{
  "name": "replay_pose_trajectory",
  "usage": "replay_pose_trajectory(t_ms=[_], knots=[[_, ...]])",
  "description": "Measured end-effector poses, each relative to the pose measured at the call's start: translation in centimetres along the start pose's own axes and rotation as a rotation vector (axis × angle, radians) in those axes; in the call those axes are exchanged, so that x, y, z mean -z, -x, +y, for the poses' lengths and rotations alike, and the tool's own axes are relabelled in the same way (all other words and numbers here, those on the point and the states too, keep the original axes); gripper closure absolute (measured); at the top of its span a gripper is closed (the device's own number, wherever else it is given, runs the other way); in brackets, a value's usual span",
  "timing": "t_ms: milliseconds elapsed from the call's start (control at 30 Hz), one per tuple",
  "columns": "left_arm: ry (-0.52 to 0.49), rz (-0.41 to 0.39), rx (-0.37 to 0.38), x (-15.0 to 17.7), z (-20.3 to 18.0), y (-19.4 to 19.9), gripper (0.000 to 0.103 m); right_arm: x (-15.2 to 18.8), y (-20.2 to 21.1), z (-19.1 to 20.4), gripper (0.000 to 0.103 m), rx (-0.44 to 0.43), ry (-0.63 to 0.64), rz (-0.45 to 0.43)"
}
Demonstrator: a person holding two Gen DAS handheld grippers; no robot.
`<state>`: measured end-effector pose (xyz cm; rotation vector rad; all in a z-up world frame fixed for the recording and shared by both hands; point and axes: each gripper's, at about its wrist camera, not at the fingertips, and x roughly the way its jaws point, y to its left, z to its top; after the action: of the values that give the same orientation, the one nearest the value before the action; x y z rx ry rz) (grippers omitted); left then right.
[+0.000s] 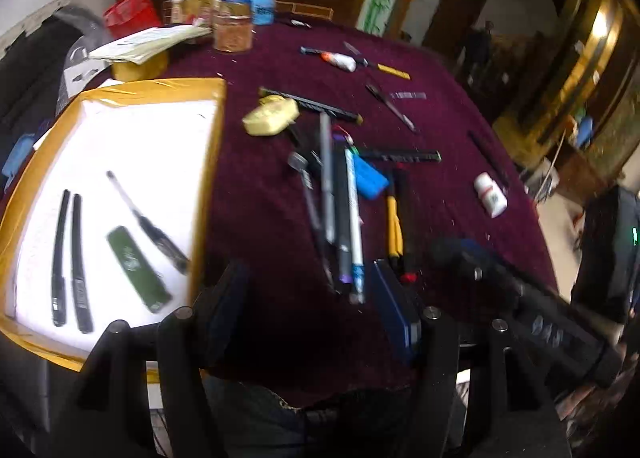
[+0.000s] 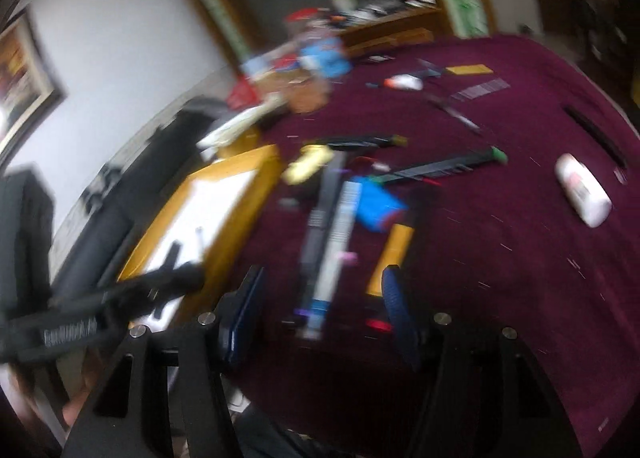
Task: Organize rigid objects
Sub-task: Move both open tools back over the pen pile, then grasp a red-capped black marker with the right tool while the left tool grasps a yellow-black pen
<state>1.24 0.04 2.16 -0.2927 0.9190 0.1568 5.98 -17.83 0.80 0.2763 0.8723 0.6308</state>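
Green lighter (image 1: 138, 270) sharp only leftward

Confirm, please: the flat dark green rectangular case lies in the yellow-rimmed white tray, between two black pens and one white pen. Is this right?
Not quite. The flat dark green rectangular case lies in the yellow-rimmed white tray, but the third pen is black, not white. The left wrist view shows this.

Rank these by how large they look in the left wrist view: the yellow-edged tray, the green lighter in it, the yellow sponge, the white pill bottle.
1. Yellow-edged tray, by far the largest.
2. Green lighter.
3. Yellow sponge, close to the lighter; it lies farther from the camera, so this order is unsure.
4. White pill bottle.
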Motion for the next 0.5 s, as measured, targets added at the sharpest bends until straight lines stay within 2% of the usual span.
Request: replay_pose_trajectory(t_ms=[133, 200, 333, 500], knots=[[-0.046, 0.019, -0.022, 1.1, -1.0, -0.4, 0.041, -0.1, -0.2, -2.3, 0.055, 0.06, -0.04, 0.034], [-0.062, 0.032, -0.027, 1.4, -1.2, -0.6, 0.041, -0.1, -0.6, -2.5, 0.064, 0.095, -0.04, 0.052], [-0.063, 0.032, -0.032, 1.7, -1.0, -0.6, 0.041, -0.2, -2.0, -3.0, 0.079, 0.102, -0.07, 0.113], [-0.053, 0.03, -0.027, 1.9, -0.7, -0.7, 0.041, -0.6, -2.9, -3.4, 0.08, 0.114, -0.09, 0.141]])
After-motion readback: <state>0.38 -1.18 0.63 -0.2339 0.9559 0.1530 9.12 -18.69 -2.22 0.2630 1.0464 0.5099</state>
